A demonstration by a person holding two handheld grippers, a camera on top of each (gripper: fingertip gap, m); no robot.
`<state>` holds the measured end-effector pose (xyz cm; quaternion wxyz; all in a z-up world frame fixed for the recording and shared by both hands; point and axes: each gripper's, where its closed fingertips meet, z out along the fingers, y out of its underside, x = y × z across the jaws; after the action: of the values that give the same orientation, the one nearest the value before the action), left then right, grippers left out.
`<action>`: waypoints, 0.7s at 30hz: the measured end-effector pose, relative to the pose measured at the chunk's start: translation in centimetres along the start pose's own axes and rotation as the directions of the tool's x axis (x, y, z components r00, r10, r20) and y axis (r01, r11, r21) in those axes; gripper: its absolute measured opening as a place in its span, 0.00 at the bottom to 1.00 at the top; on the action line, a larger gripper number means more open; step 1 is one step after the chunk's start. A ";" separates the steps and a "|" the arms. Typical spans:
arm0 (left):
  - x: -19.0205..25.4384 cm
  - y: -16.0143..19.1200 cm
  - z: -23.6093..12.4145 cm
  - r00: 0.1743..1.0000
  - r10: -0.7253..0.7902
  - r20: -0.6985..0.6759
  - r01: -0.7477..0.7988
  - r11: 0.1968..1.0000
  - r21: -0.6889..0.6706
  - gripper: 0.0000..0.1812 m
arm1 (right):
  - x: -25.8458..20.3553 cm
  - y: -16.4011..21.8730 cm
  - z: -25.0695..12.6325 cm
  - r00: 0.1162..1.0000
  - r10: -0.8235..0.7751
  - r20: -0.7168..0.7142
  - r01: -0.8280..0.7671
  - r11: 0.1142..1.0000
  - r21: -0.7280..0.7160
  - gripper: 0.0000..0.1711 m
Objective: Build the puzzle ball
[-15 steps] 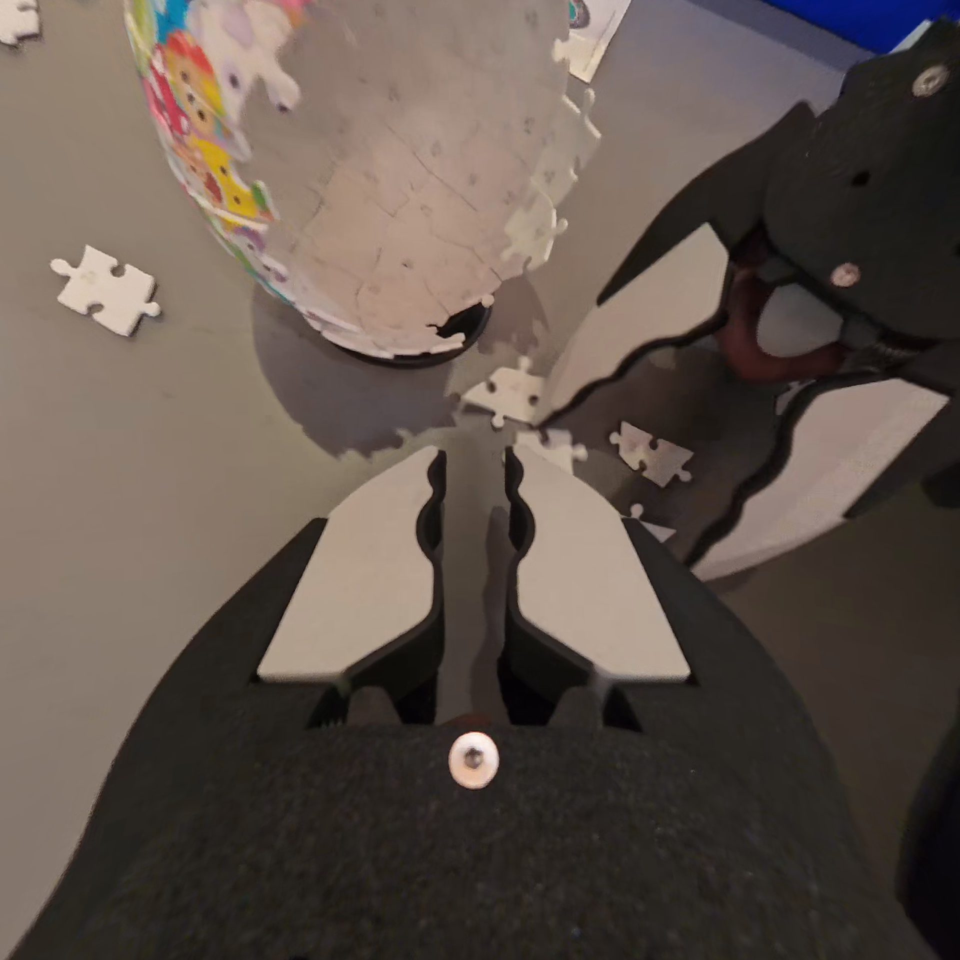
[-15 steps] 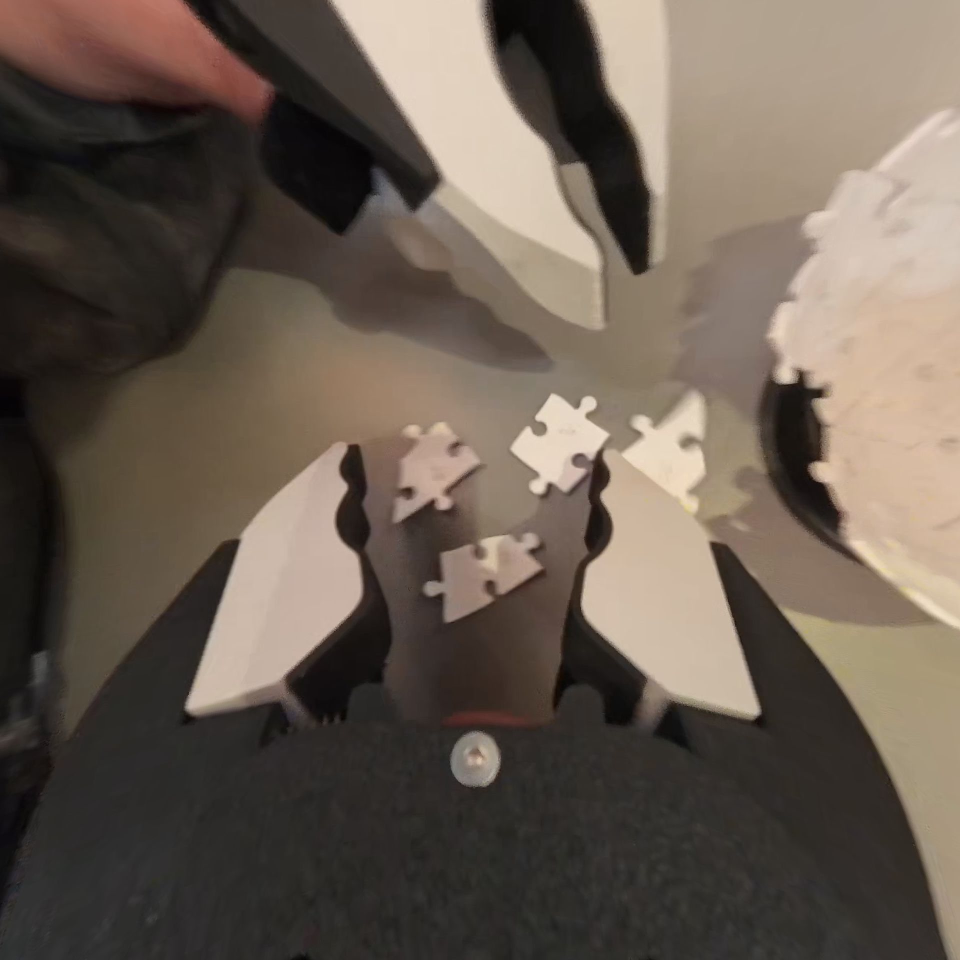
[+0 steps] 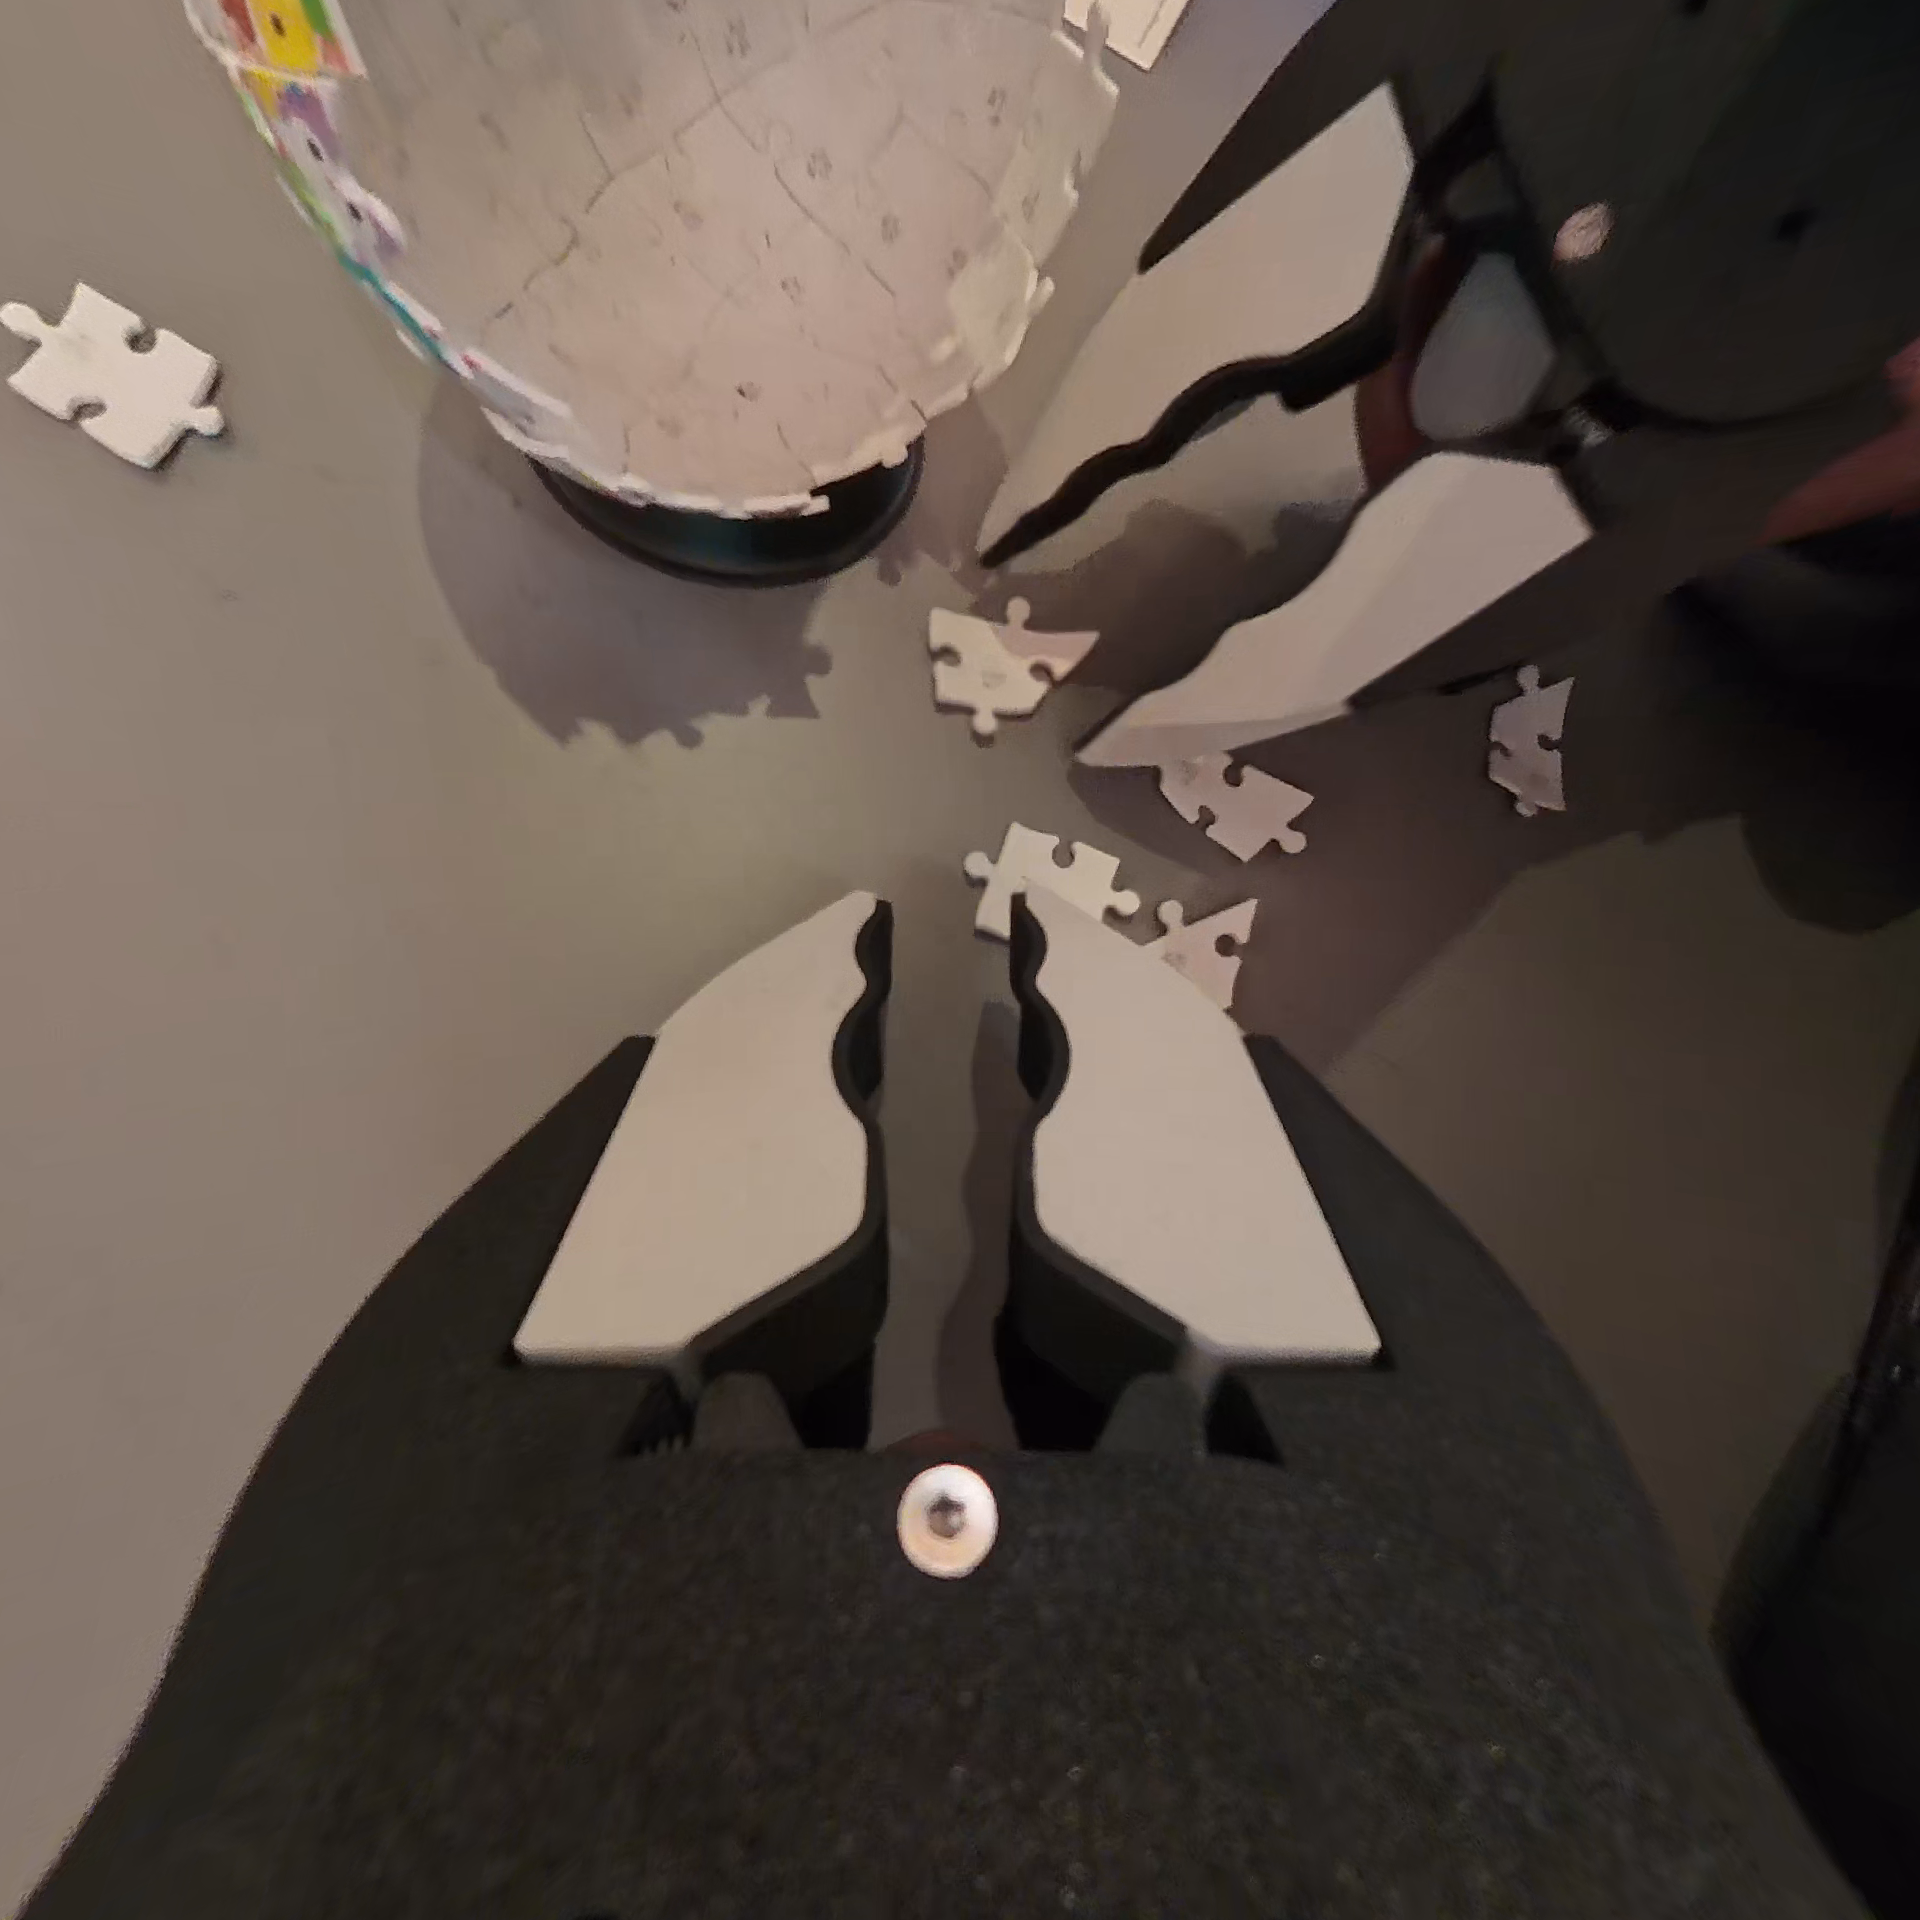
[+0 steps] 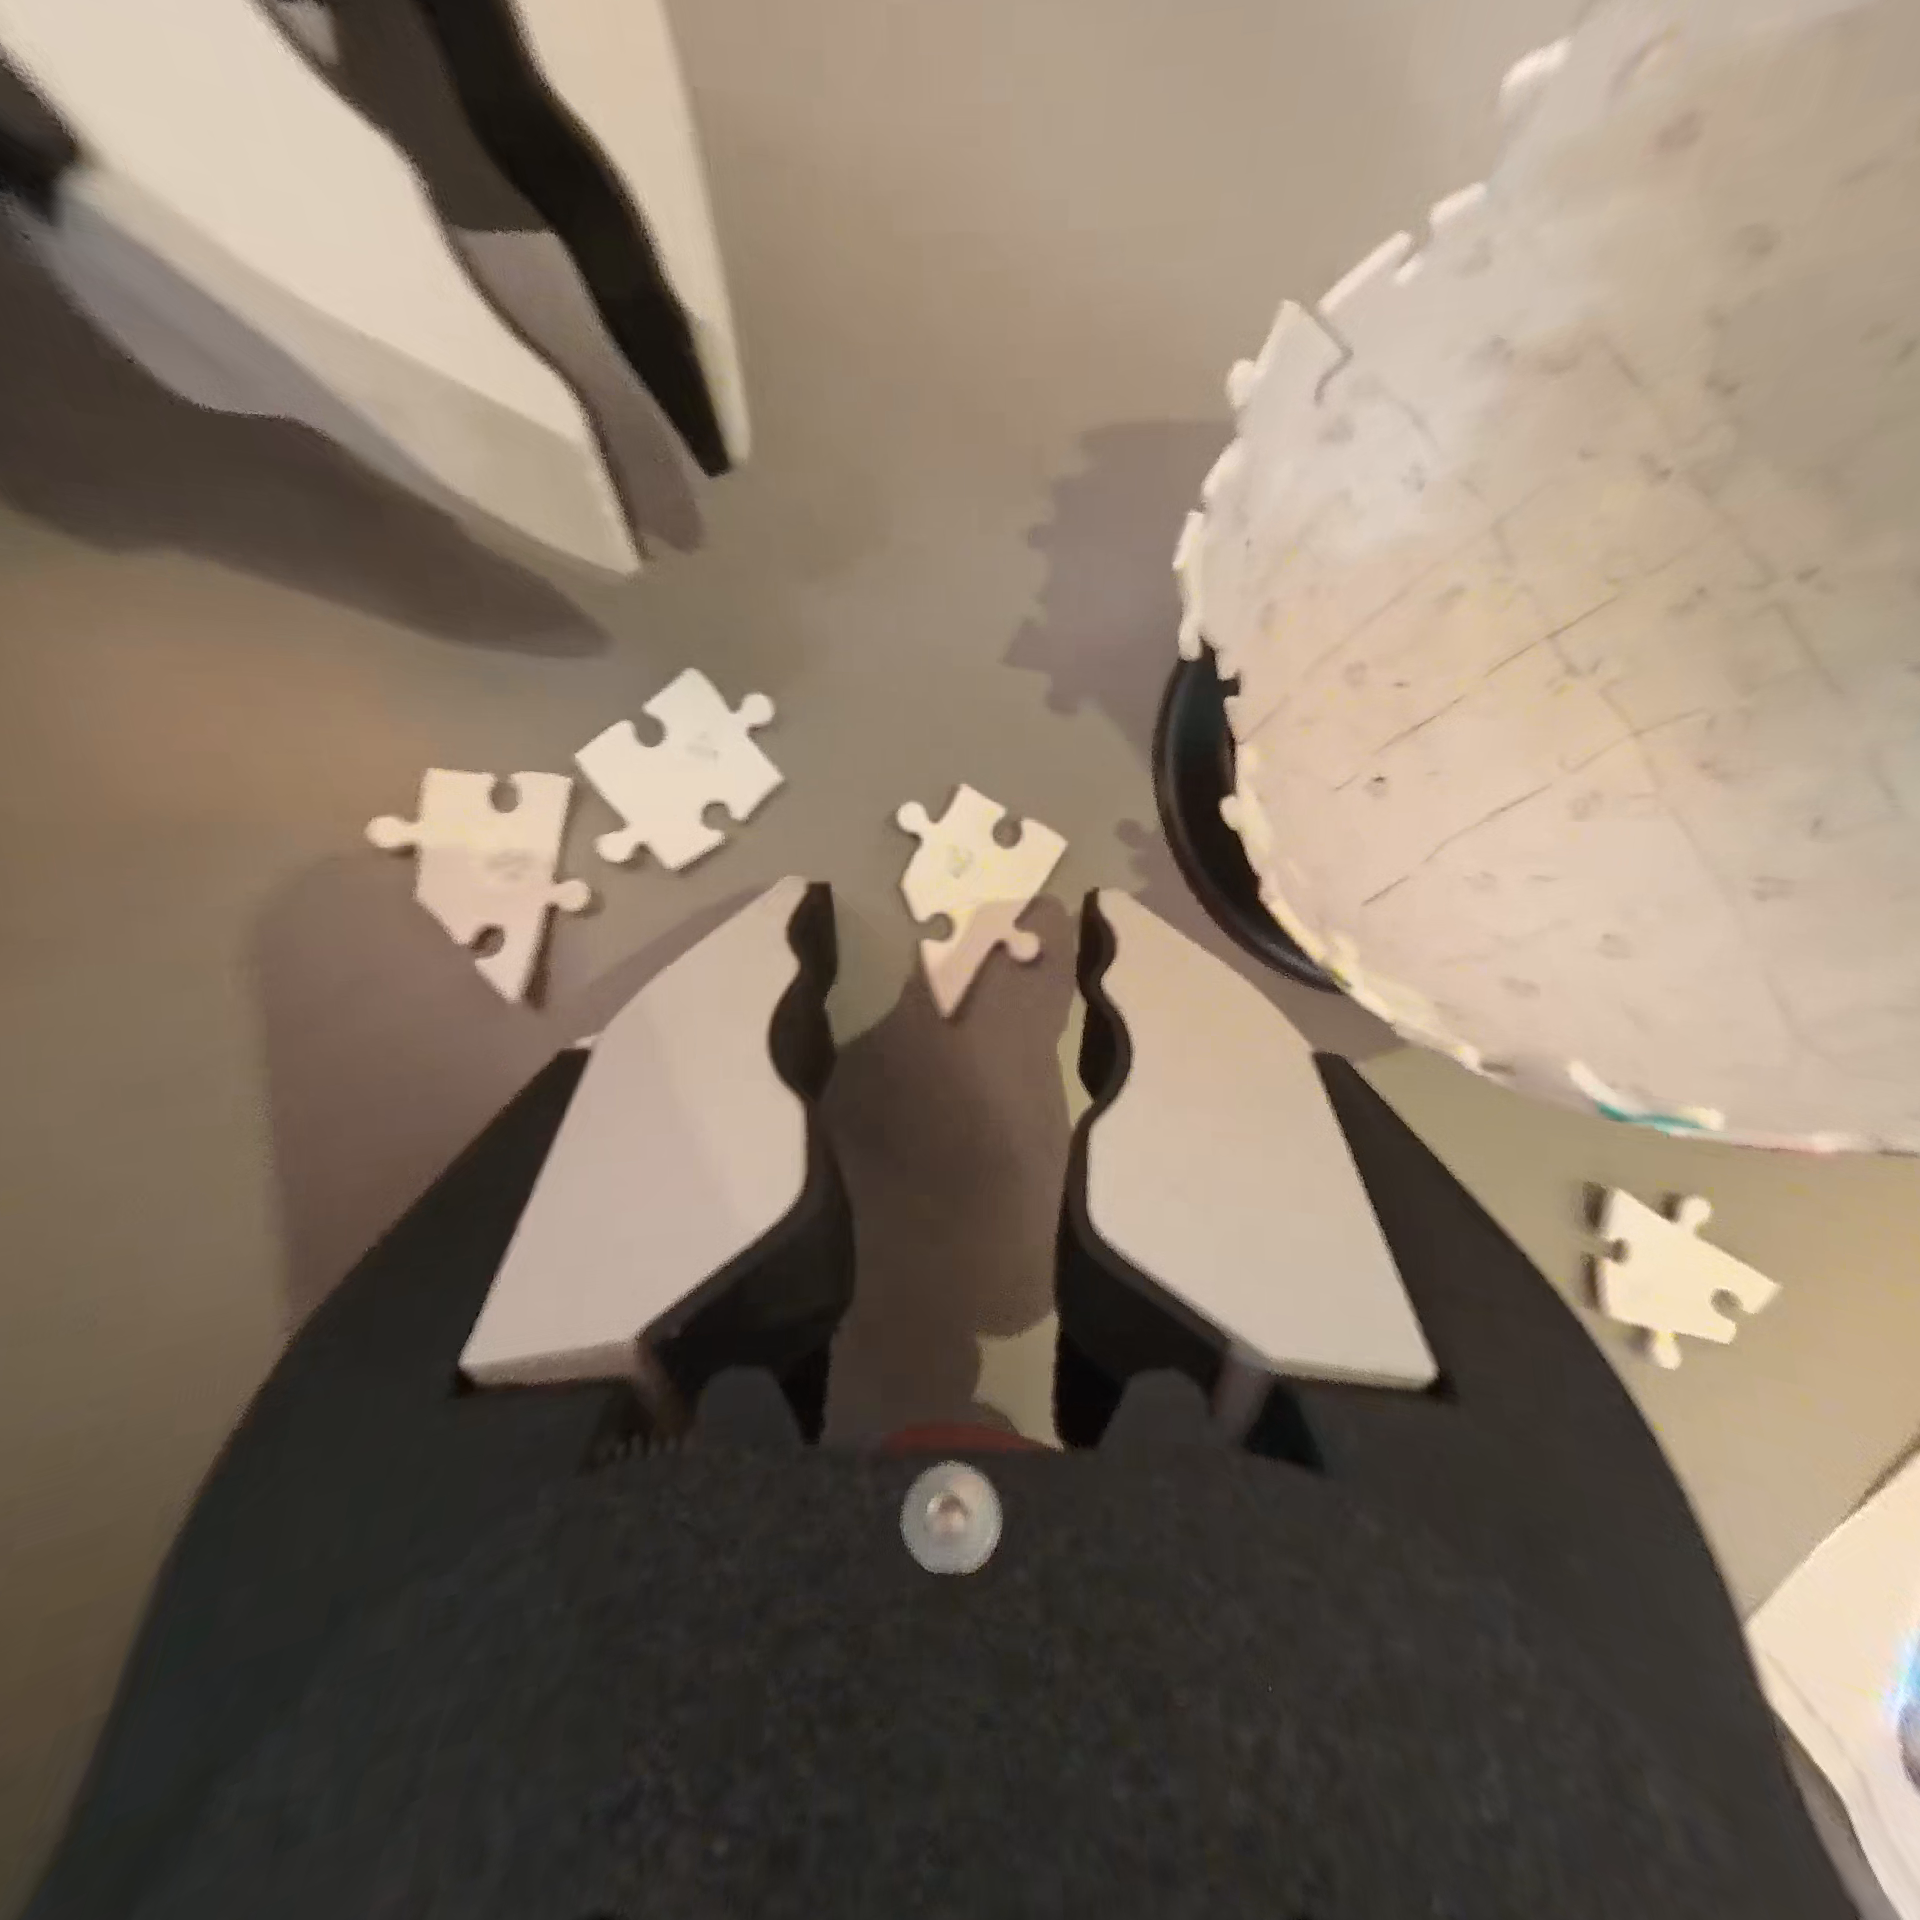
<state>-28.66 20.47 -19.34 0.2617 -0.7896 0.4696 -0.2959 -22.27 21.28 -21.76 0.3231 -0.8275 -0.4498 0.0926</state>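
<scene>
The partly built puzzle ball (image 3: 727, 260) shows its white inside and stands on a black ring stand (image 3: 727, 530). It also shows at the right of the right wrist view (image 4: 1558, 675). Several white loose pieces lie on the grey table beside the stand. My right gripper (image 4: 956, 904) is open, with one piece (image 4: 977, 873) lying flat between its fingertips. In the left wrist view this gripper (image 3: 1031, 655) straddles that piece (image 3: 997, 670). My left gripper (image 3: 951, 914) is narrowly open and empty, just short of another piece (image 3: 1049, 873).
More loose pieces lie left of the right gripper (image 4: 681, 769) (image 4: 499, 873), one to its right under the ball (image 4: 1662, 1283), and one far left (image 3: 114, 374). The left gripper (image 4: 681, 509) hangs at the upper left. A paper sheet (image 4: 1849, 1662) lies at the lower right.
My right gripper has shifted right towards the ball and its jaws have narrowed around a different piece. My left gripper has moved a little; its opening looks the same.
</scene>
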 end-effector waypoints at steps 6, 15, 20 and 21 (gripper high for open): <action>0.2 -0.1 -0.2 1.000 0.008 -0.006 -0.008 1.000 0.012 0.12 | 0.2 0.4 0.4 0.995 -0.053 -0.081 0.052 0.999 -0.013 0.00; 1.3 -0.4 0.7 0.999 0.023 -0.044 -0.023 1.000 0.011 0.12 | -1.7 0.6 -0.9 0.983 -0.186 -0.005 0.186 0.983 -0.003 0.00; 2.0 -0.7 1.4 0.996 0.017 -0.086 -0.016 1.000 0.018 0.12 | -2.6 -0.9 -2.7 0.960 -0.281 -0.003 0.280 0.953 0.114 0.00; 2.1 -0.8 1.5 0.995 0.011 -0.098 -0.009 1.000 0.022 0.12 | -2.2 -0.7 -2.8 0.959 -0.281 -0.021 0.282 0.955 0.096 0.00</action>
<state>-26.33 19.10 -19.32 0.2483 -0.7689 0.4827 -0.3378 -22.81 18.48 -19.47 0.3748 -0.7384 -0.5569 0.0647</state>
